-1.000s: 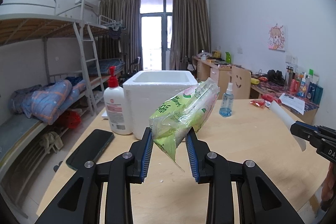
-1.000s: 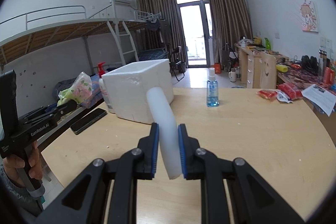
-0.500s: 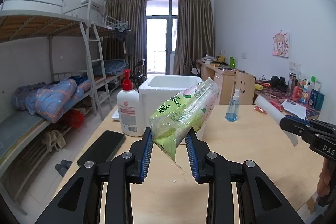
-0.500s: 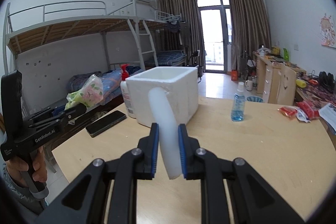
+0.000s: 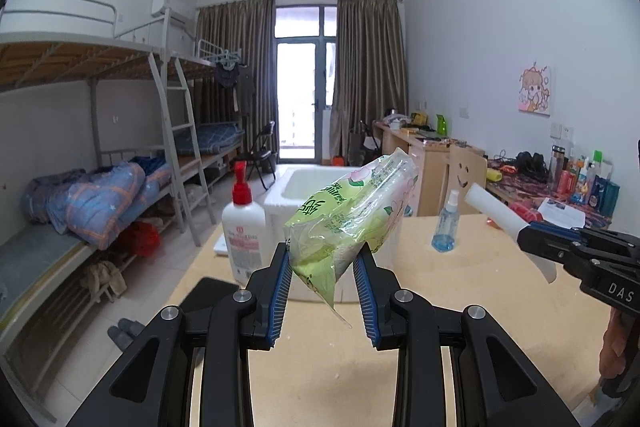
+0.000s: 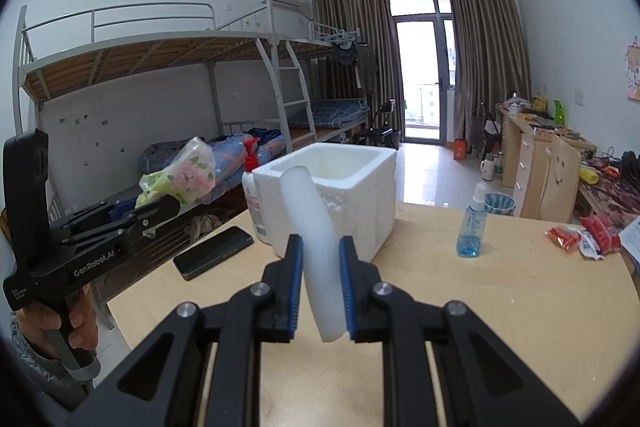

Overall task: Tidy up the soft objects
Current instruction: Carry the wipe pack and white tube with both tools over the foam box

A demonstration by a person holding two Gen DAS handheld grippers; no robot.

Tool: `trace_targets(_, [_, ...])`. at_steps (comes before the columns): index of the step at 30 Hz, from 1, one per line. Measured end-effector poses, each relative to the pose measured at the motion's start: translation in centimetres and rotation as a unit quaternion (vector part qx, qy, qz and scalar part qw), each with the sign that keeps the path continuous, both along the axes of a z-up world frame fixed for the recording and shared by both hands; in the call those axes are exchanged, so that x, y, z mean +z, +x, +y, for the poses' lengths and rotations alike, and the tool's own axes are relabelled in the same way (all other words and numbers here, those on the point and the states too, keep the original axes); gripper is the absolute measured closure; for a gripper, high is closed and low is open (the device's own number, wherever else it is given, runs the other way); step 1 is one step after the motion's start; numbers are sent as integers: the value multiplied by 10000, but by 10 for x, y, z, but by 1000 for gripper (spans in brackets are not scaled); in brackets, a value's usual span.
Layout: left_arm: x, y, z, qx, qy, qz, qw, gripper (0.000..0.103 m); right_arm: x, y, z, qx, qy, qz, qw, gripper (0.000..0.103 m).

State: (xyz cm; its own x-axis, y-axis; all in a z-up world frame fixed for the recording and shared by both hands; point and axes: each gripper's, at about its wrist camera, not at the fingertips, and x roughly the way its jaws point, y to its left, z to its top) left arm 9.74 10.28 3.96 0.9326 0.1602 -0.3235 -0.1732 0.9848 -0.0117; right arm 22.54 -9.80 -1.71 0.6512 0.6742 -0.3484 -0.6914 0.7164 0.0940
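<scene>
This is a shared dormitory room. Metal bunk beds point(image 6: 168, 75) with a ladder point(image 5: 180, 147) line one wall, a blue quilt point(image 5: 96, 199) heaped on a lower bunk and slippers point(image 5: 124, 333) on the tiled floor beneath. Along the other wall stand wooden desks point(image 6: 532, 151) cluttered with bottles point(image 5: 580, 179), with a cartoon poster point(image 5: 535, 90) above, and brown curtains point(image 5: 372, 75) frame a glass balcony door point(image 5: 301, 99) at the far end.

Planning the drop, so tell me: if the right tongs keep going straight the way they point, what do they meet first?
Most likely the white foam box: it sits dead ahead of the right tongs, beyond the white foam roll they clamp. Depth is hard to judge.
</scene>
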Motion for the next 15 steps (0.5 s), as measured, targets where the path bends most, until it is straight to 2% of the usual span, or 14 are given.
trace_targets(9, [23, 22, 10, 1, 47, -74, 10000, 70, 22, 15, 19, 29, -51, -89, 9999, 82])
trace_targets(15, [28, 36, 20, 109, 43, -88, 9999, 70, 33, 29, 31, -64, -125, -159, 9998, 82])
